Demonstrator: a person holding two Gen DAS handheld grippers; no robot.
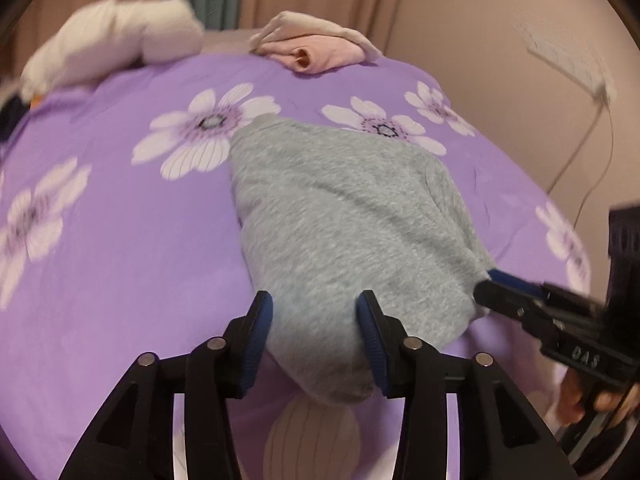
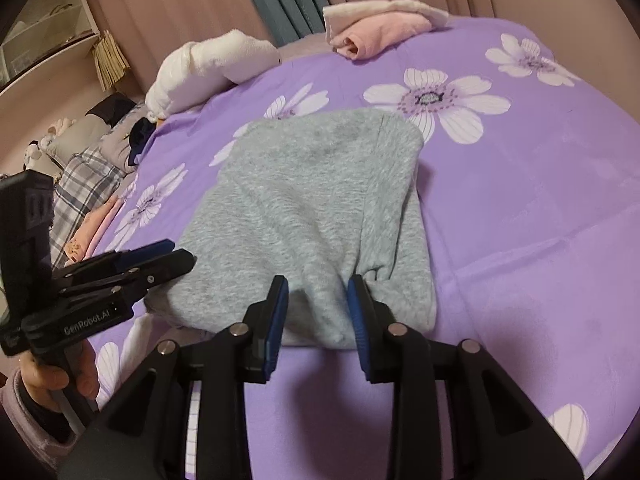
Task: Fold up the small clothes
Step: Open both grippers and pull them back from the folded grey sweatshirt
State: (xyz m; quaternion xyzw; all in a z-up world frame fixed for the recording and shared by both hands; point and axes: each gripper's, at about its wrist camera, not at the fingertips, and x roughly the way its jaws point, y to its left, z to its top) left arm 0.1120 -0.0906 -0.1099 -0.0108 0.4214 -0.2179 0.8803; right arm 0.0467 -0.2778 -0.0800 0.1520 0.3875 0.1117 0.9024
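Releasing folded grey garment (image 1: pixel 340 216) on bed (image 1: pixel 120 240): left hand-held gripper (image 1: pixel 316 336) and right hand-held gripper (image 2: pixel 318 312) spread astride its near edge; next, withdrawing cleanly.

Left gripper (image 1: pixel 314 320), right gripper (image 2: pixel 318 306): black arms, blue ribbed pads, silver round pins, white lettering. Fuzzy lilac sleeve (image 2: pixel 24 412).

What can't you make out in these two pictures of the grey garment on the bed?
- Grey garment: type unclear, folded over in both views.
- Its near edge: hidden behind the left claw and the right claw, so grip unclear.
- Shelf contents: too small, right view.
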